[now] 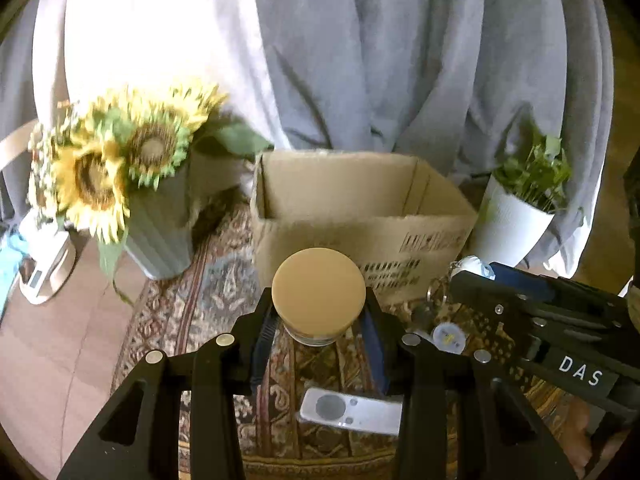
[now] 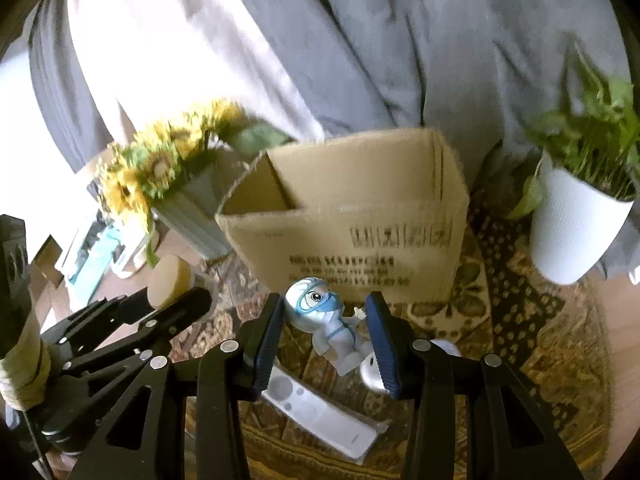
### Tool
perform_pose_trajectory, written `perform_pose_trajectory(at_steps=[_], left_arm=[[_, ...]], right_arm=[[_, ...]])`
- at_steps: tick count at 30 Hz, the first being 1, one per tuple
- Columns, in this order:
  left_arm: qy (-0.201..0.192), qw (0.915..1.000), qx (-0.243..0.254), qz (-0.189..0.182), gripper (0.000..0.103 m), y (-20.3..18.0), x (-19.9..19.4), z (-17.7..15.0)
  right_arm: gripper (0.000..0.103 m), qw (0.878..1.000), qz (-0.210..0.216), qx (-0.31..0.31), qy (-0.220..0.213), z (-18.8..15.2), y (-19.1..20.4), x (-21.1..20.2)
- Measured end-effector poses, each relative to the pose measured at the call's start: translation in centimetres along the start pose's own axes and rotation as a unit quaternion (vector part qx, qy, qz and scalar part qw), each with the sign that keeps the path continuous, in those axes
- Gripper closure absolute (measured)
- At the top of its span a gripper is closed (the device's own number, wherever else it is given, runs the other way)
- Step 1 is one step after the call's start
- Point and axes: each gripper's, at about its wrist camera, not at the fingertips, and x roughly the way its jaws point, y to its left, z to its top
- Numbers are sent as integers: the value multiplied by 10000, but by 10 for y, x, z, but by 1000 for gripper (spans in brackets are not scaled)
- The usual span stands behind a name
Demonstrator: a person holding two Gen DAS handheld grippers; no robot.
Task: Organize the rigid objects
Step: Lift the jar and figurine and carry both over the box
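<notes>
The left gripper is clamped on a glass jar with a round tan lid, its blue-padded fingers pressing the sides just under the lid. The jar hangs clear of the rug, in front of the cardboard box. The right gripper grips a small white figurine with a blue mask and goggles, held between its pads above the rug and just short of the box's printed front wall.

Below the grippers, a white remote lies flat on the rug, with a white earbud beside it.

The box stands open-topped; its inside is only partly seen, and what it holds cannot be told. A ribbed vase of sunflowers stands to its left, a white potted plant to its right.
</notes>
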Motion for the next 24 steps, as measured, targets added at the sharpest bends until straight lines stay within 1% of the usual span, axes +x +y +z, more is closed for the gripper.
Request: perform_pose_trajectory(at_steps=[8, 12, 20, 24], left_arm=[[-380, 9992, 126, -13, 63, -12, -11, 28], [-488, 9987, 171, 15, 63, -16, -12, 43], [-495, 9987, 128, -38, 63, -17, -3, 70], [-452, 9988, 118, -170, 63, -16, 4, 82]], right_arm=[[59, 9991, -70, 20, -427, 22, -3, -23], [59, 9980, -101, 32, -616, 34, -6, -32], [59, 9960, -197, 17, -873, 60, -10, -38], [59, 9955, -213, 68, -926, 73, -16, -34]])
